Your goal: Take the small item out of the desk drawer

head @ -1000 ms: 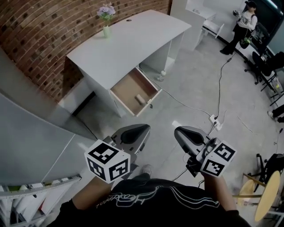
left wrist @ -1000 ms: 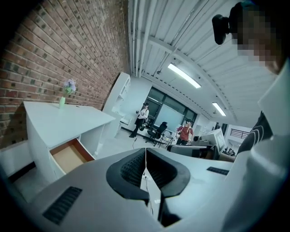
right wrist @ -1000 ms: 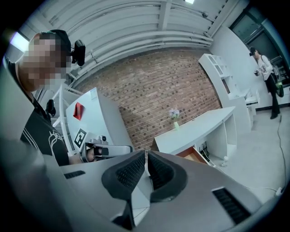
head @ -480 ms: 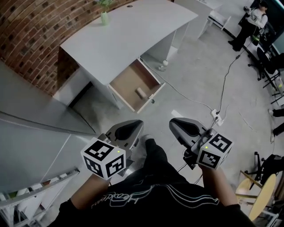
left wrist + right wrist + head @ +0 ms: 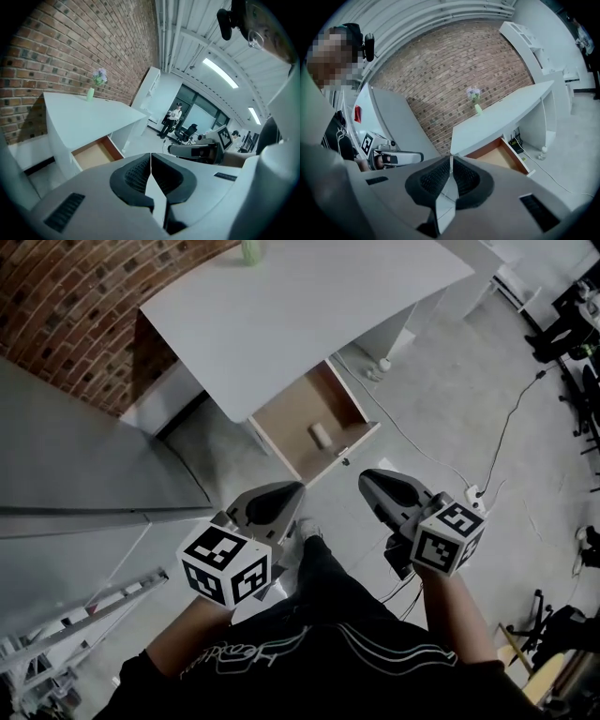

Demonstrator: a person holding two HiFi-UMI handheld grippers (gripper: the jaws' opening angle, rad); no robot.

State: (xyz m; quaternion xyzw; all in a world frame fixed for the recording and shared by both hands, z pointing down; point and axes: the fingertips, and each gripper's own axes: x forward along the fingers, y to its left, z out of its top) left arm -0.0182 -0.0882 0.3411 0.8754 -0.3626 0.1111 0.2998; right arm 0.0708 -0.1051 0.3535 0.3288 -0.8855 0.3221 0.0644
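A white desk (image 5: 291, 306) stands against a brick wall, its wooden drawer (image 5: 291, 418) pulled open toward me. A small pale cylindrical item (image 5: 321, 435) lies inside the drawer near its front. My left gripper (image 5: 289, 491) and right gripper (image 5: 373, 482) hover side by side over the floor, short of the drawer front. Both are shut with nothing between the jaws. In the left gripper view (image 5: 150, 157) the open drawer (image 5: 93, 154) shows ahead to the left; in the right gripper view (image 5: 451, 159) the drawer (image 5: 499, 157) lies ahead to the right.
A green vase with flowers (image 5: 477, 107) stands on the desk top. Cables and a power strip (image 5: 473, 495) run over the grey floor at the right. A grey partition (image 5: 84, 474) stands at the left, a ladder (image 5: 75, 629) below it. A person (image 5: 174, 115) stands far off.
The view has moved closer to the desk, so the drawer sits nearer to both grippers. Both stay shut and side by side.
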